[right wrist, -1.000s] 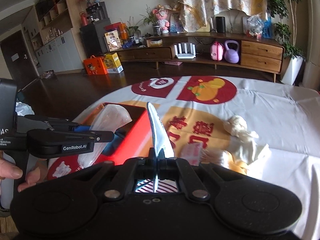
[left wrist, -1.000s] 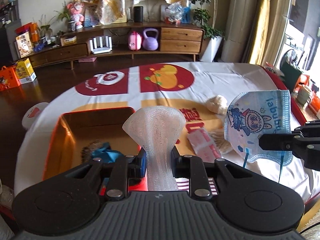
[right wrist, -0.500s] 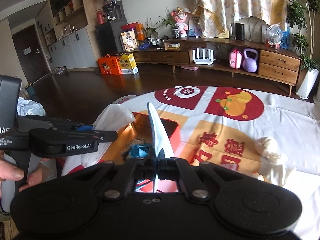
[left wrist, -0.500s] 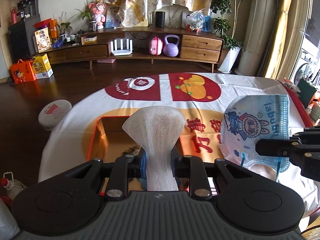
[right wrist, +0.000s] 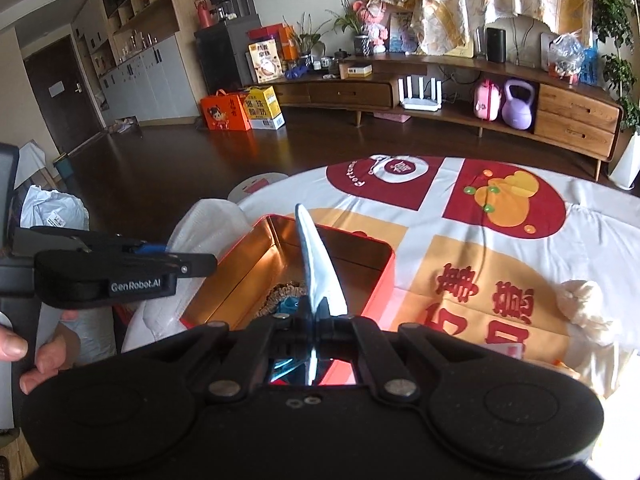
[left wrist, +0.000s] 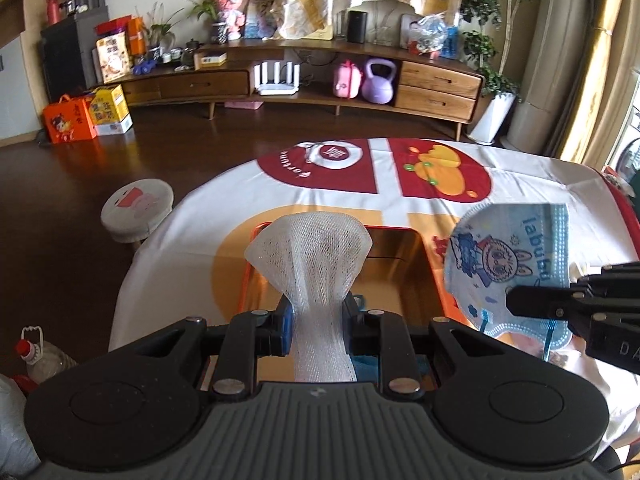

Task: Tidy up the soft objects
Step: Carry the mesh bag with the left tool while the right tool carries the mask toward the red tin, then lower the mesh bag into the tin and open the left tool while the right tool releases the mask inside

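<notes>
Ideally, the white mesh sleeve [left wrist: 316, 264] pinched in the left claw [left wrist: 318, 316] and the mask [right wrist: 316, 276] clamped by the right claw [right wrist: 316, 320] were lowered fully inside the orange tin [right wrist: 240, 276] at frame centre before release.

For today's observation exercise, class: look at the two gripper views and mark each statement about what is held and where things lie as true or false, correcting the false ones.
1. The left gripper is shut on a white mesh sleeve. True.
2. The right gripper is open with nothing in it. False: it is shut on a blue printed face mask.
3. The red tin box has a gold-coloured inside. True.
4. The red tin box holds nothing. False: a beige scrunchie and something blue lie in it.
5. A cream soft lump lies on the tablecloth, outside the box. True.
</notes>
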{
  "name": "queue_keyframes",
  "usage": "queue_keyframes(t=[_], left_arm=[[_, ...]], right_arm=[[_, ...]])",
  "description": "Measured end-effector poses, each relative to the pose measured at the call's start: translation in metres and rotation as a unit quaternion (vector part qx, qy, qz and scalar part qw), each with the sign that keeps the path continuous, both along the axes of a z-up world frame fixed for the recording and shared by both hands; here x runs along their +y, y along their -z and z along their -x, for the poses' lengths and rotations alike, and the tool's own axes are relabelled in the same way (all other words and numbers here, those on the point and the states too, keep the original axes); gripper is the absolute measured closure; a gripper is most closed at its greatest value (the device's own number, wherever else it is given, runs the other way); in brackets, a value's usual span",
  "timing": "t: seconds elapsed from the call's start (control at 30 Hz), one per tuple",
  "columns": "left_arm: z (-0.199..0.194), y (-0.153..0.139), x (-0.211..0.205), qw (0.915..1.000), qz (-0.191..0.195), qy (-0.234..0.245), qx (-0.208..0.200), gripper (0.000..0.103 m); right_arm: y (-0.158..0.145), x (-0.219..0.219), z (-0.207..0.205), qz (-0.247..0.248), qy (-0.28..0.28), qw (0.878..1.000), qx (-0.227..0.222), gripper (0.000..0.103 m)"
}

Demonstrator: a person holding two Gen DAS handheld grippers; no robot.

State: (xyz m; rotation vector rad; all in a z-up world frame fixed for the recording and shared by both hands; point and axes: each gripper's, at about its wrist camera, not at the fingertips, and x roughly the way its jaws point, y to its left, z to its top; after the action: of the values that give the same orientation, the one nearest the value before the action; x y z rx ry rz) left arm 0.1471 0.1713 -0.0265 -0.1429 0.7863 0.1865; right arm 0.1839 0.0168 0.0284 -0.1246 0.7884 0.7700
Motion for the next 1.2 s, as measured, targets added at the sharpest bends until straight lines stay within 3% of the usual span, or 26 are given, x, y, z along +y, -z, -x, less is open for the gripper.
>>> queue_keyframes(t=[0.7, 1.0, 1.2], left_arm=[[-0.047, 0.062, 0.024, 0.9987, 0.011, -0.009, 0.049, 0.080], [-0.062, 0.076, 0.024, 0.9980, 0.010, -0.005, 0.063, 0.080], [-0.068, 0.086, 0.025, 0.9973, 0.015, -0.002, 0.072, 0.080]], right_arm=[[0.060, 0.052, -0.051, 0.041, 0.013, 0.998, 0.042, 0.102], [0.074, 0.062, -0.058, 0.054, 0.012, 0.998, 0.044, 0.102], [0.079, 0.064, -0.058, 0.058, 0.013, 0.997, 0.045, 0.096]])
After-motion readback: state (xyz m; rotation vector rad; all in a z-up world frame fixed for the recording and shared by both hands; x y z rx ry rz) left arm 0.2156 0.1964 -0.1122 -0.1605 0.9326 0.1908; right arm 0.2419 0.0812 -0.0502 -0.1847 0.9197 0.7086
